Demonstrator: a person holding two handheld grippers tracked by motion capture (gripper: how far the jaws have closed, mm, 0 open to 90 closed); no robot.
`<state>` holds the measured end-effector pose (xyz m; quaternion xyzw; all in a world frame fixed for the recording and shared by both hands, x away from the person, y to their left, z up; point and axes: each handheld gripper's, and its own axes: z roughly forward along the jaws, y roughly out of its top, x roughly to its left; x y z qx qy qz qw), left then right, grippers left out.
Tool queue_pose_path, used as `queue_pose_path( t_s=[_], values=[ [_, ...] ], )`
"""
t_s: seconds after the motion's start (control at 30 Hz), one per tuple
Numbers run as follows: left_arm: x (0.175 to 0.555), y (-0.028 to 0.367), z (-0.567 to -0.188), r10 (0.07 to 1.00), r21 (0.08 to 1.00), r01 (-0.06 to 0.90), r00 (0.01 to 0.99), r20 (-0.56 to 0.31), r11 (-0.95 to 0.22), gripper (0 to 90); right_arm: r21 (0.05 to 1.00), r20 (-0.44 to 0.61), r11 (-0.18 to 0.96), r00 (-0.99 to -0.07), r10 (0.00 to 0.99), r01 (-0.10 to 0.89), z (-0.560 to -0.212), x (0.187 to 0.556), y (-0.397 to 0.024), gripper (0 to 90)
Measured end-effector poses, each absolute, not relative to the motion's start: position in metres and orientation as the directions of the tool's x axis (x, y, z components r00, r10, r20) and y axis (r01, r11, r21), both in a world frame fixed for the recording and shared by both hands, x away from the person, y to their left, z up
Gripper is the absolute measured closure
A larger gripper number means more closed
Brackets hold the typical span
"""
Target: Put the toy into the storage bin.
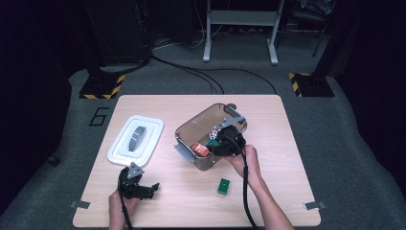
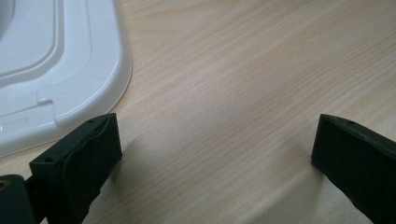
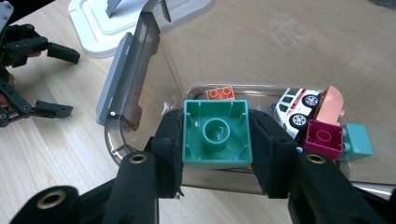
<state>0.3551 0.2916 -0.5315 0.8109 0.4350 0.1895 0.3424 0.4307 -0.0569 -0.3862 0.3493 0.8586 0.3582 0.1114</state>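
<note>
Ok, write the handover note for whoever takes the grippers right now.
Right gripper: shut on a teal block, held over the rim of the smoky clear container.
Left gripper: open, empty, over bare table beside the white lid.
Done: container is open; a toy car, magenta block and other blocks lie inside.
Left: release the teal block into the container, probably fetch the green block from the table, then likely refit the lid.

Grey carpet floor (image 1: pixel 335 143), dark room, hazard-striped stand bases (image 1: pixel 101 87).

Glossy teal plastic brick (image 3: pixel 216 134), smoky see-through plastic box (image 3: pixel 140 70), smooth white plastic lid (image 2: pixel 56 70), matt wood-grain table (image 2: pixel 243 93).
</note>
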Motion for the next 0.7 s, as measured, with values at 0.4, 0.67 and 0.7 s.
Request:
queue_pose_path(
  t_s=[0.4,0.67,0.7],
  values=[
    [0.355,0.292,-0.532,0.835,0.72,0.576,0.55,0.009,-0.387,1.4,0.687,0.049,0.505,-0.726,0.686,0.523,-0.387,0.428,-0.057,47.8],
    [0.355,0.292,-0.532,0.835,0.72,0.576,0.55,0.009,-0.387,1.5,0.733,0.021,0.468,-0.704,0.71,0.494,-0.381,0.412,-0.069,24.7],
    [0.355,0.292,-0.532,0.835,0.72,0.576,0.549,0.009,-0.387,1.5,0.742,0.02,0.458,-0.699,0.714,0.49,-0.38,0.408,-0.073,22.9]
  ],
)
